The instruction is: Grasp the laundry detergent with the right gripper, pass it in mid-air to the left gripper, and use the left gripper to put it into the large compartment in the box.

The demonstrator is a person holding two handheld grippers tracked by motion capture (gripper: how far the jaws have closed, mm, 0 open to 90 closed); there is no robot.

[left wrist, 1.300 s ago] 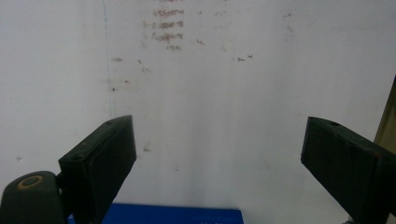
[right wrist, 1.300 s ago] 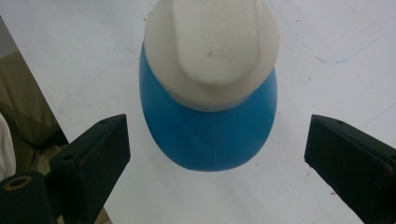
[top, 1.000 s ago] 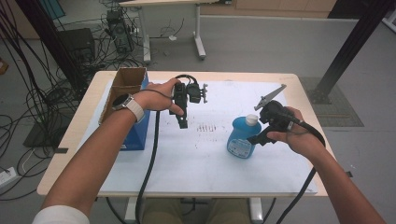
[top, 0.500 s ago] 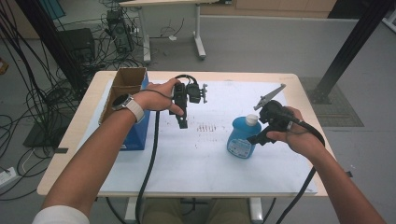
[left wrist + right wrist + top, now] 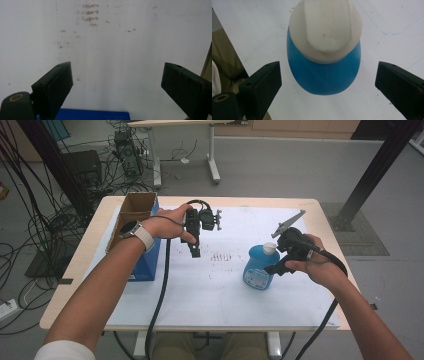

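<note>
A blue bottle (image 5: 256, 268) with a white cap (image 5: 270, 248) stands upright on the white sheet at the table's right. My right gripper (image 5: 279, 264) hovers just right of and above it. In the right gripper view the bottle (image 5: 324, 77) and its cap (image 5: 325, 27) lie between the wide-apart jaws of my right gripper (image 5: 328, 72), and neither pad touches it. My left gripper (image 5: 195, 249) points down over the middle of the sheet. The left gripper view looks along my left gripper (image 5: 117, 72), open with bare paper between its jaws.
An open cardboard box with blue sides (image 5: 142, 220) stands at the table's left, beside my left forearm; its blue edge (image 5: 82, 115) borders the left gripper view. The white sheet (image 5: 220, 290) covers most of the wooden table (image 5: 90, 245). Cables lie on the floor at left.
</note>
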